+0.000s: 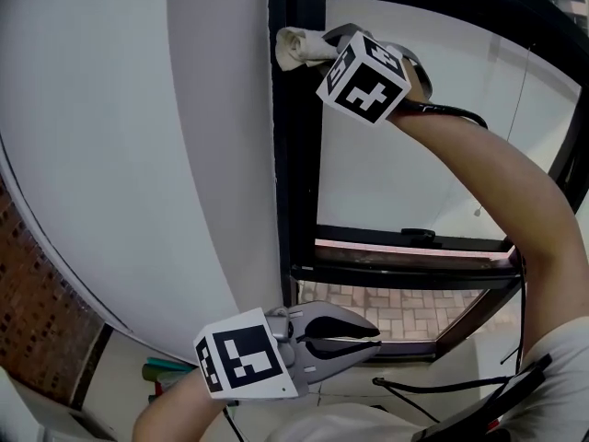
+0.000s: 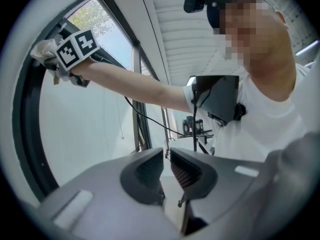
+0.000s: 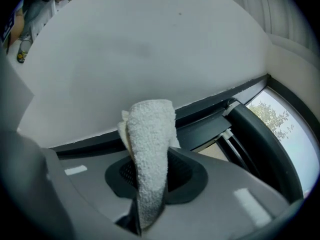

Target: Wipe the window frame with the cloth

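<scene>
Wipe barely underway, I'd guess, most of the frame left

The right hand-held gripper (image 1: 319,46) clamped the white terry cloth (image 1: 296,49) against the black metal window frame (image 1: 296,155) at 12 o'clock; the left hand-held gripper (image 1: 366,335) sat closed, empty, at 6.

You're indoors, right up against a big black window frame (image 1: 293,155) set in a plain white wall (image 1: 138,155), with a ribbed white ceiling (image 2: 175,29) overhead. Through the glass there's brick paving (image 1: 386,302) and a tree (image 3: 267,115). Home or office? Can't tell from this tbh.
</scene>
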A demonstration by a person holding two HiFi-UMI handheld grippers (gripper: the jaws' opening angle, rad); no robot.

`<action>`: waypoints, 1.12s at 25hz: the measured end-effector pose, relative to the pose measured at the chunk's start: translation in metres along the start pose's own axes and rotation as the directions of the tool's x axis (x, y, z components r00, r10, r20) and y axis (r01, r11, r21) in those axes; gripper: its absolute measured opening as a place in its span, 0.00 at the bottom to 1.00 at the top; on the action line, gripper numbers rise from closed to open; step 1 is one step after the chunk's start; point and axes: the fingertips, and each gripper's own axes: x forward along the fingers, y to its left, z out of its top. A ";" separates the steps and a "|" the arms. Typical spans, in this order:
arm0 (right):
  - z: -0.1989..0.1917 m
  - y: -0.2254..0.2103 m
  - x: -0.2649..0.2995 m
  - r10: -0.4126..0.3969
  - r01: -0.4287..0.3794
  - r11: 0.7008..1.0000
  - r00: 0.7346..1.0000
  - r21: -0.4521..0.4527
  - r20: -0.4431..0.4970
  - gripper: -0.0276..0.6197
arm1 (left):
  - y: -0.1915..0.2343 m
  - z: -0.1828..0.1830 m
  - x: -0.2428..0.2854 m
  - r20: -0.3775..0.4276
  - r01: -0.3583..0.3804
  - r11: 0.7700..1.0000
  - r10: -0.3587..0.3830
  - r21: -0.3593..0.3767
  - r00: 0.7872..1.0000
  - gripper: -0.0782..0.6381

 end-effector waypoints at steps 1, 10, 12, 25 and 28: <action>-0.003 0.011 0.000 0.010 -0.010 1.000 1.000 -0.016 -0.002 0.16 | -0.001 0.000 0.001 -0.001 0.001 1.000 -0.001 -0.001 1.000 0.19; -0.032 0.107 0.001 0.091 -0.090 0.994 0.996 -0.065 0.005 0.16 | -0.003 -0.008 0.005 -0.022 -0.004 1.000 0.004 0.000 1.000 0.19; -0.040 0.129 0.000 0.108 -0.107 0.991 0.994 -0.078 0.001 0.16 | -0.004 -0.008 0.005 -0.026 -0.004 1.000 0.004 0.005 1.000 0.19; -0.103 0.325 0.000 0.298 -0.303 0.950 0.951 -0.070 -0.079 0.16 | -0.002 0.004 -0.001 -0.042 0.015 1.000 -0.015 -0.003 0.999 0.19; -0.114 0.372 -0.001 0.338 -0.345 0.936 0.935 -0.061 -0.102 0.16 | -0.001 -0.001 -0.001 -0.046 0.019 1.000 -0.020 -0.023 0.999 0.19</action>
